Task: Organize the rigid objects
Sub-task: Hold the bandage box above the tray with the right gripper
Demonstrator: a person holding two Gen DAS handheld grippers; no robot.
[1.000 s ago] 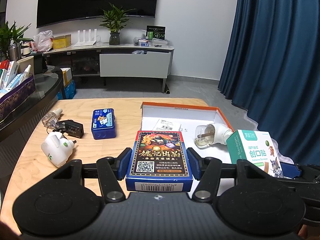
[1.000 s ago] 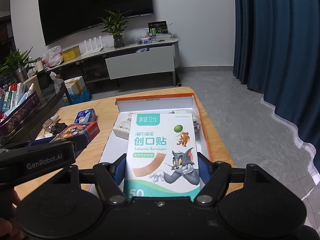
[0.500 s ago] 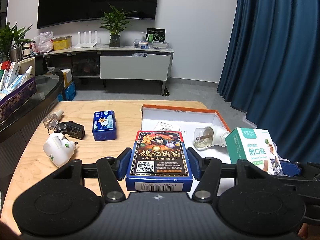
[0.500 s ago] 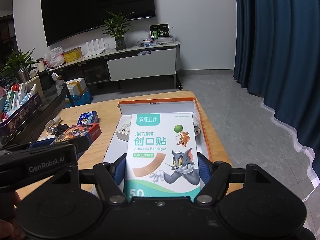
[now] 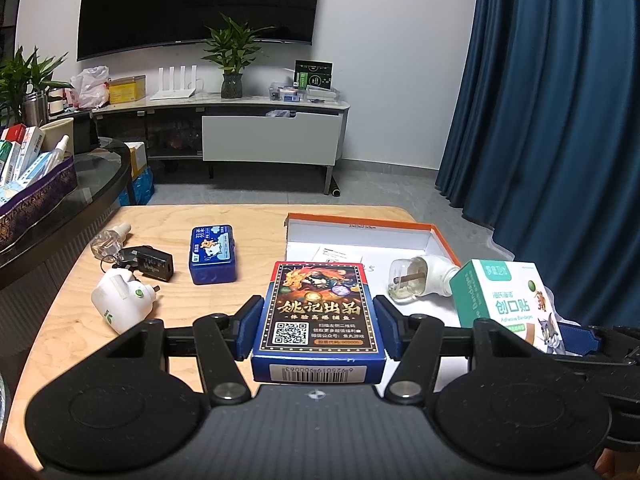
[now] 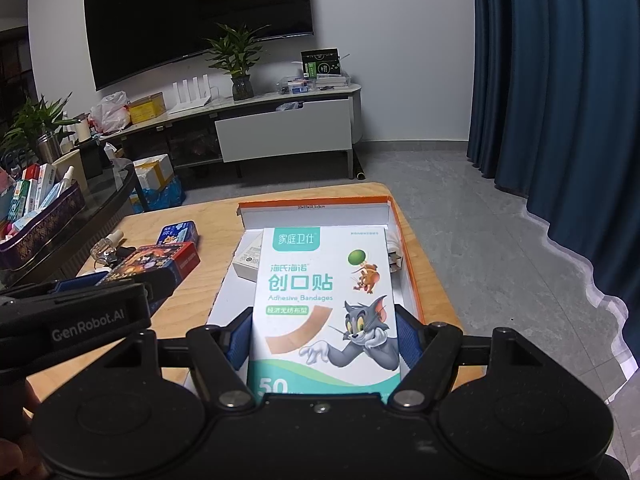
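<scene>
Leftmost on the table [image 5: 256, 232], loose items wait: a clear vial [image 5: 107, 240], a black adapter [image 5: 154, 266], a white plug-in unit [image 5: 120, 304], then a blue tin [image 5: 212, 254]. None sorted yet, likely next in line.

Centre: left gripper [image 5: 318, 320] clenched on a card box [image 5: 320, 312], pads pressing both long sides, box lifted clear of the table, face up. Held by the narrow width, probably so it can slide flat into the tray.

Right: open orange-rimmed tray [image 5: 438, 236] already holds a small white carton [image 6: 250, 258] and a refill bottle [image 5: 420, 280] lying on its side.

Far right: right gripper [image 6: 322, 336] grasping a bandage box [image 6: 324, 304], jaws wide across it, poised over the tray, seemingly ready to set down.
</scene>
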